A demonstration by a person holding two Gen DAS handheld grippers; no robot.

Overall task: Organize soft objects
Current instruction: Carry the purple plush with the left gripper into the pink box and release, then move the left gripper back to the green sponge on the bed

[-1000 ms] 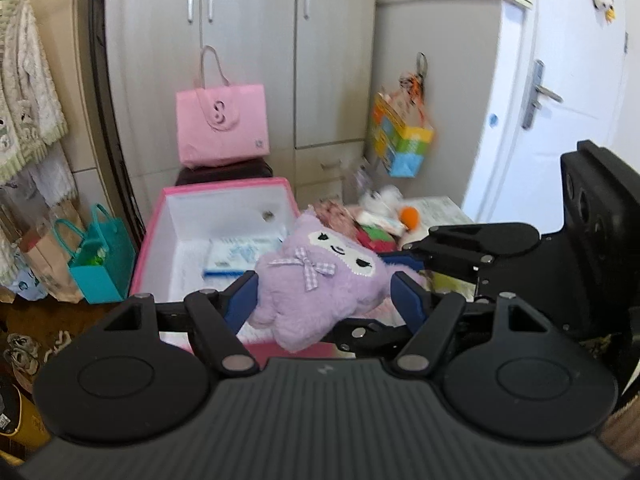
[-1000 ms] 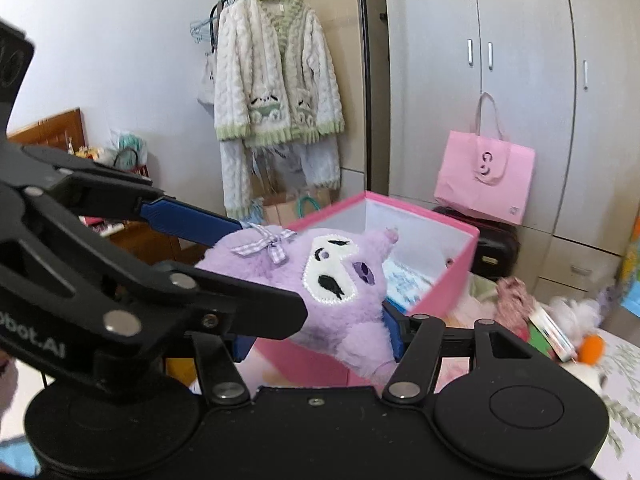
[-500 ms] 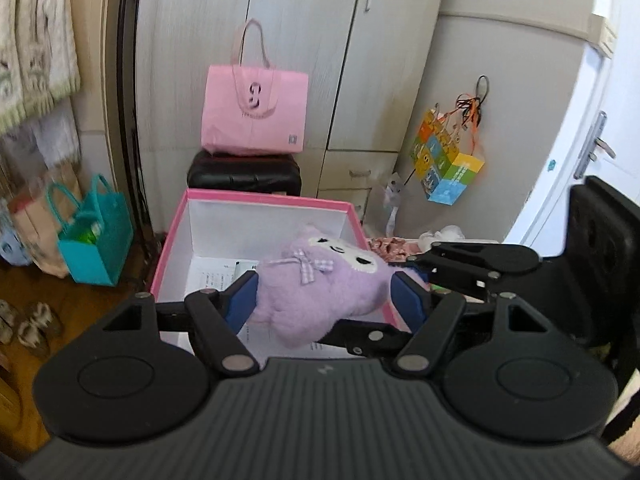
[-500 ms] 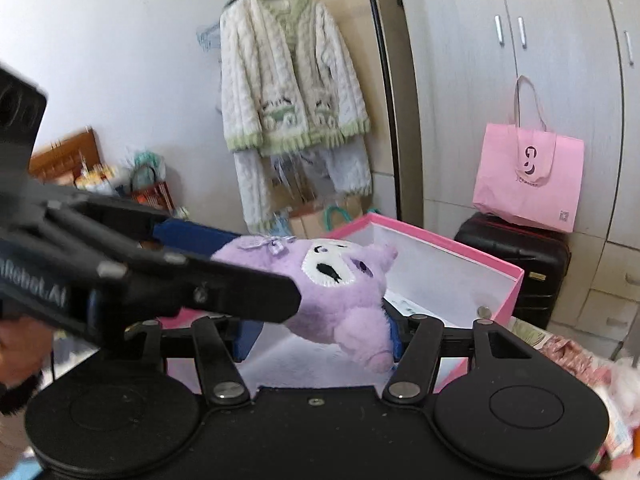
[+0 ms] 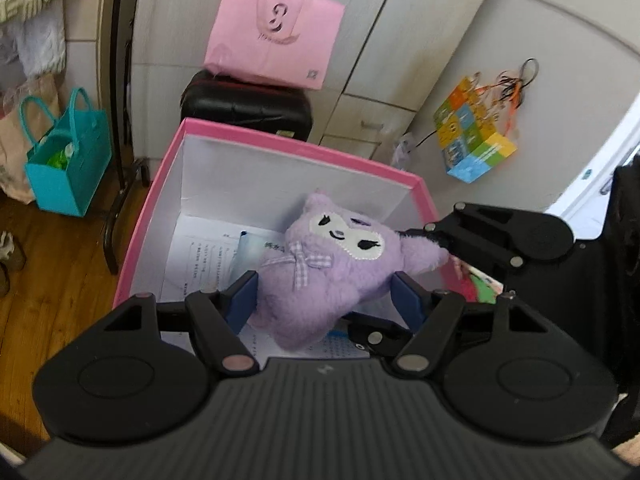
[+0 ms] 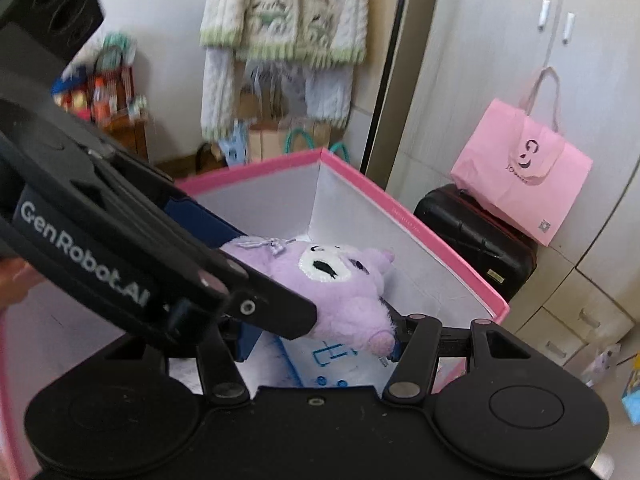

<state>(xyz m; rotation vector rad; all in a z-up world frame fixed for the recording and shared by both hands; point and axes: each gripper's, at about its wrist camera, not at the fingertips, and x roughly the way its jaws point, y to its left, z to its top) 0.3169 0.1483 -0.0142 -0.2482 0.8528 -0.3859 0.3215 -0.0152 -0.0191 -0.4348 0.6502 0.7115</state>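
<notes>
A purple plush toy [image 5: 332,272] with a white face and a checked bow is held between both grippers over the open pink box [image 5: 280,145]. My left gripper [image 5: 326,300] is shut on the plush, blue pads pressing its sides. My right gripper [image 6: 320,332] is also shut on the plush [image 6: 336,284], gripping it crosswise; the left gripper's arm covers its left finger. The plush hangs inside the box's opening, above papers [image 5: 204,256] on the box floor. The pink box [image 6: 404,216] is white inside.
A black suitcase [image 5: 248,106] with a pink paper bag [image 5: 276,36] on it stands behind the box, against grey wardrobes. A teal bag [image 5: 68,164] sits on the wooden floor at left. A colourful cube bag [image 5: 472,144] hangs at right. A knitted cardigan [image 6: 284,12] hangs at left.
Both grippers have carried the plush forward and down, from in front of the box to over and into its opening. The views now tilt down into the box.
</notes>
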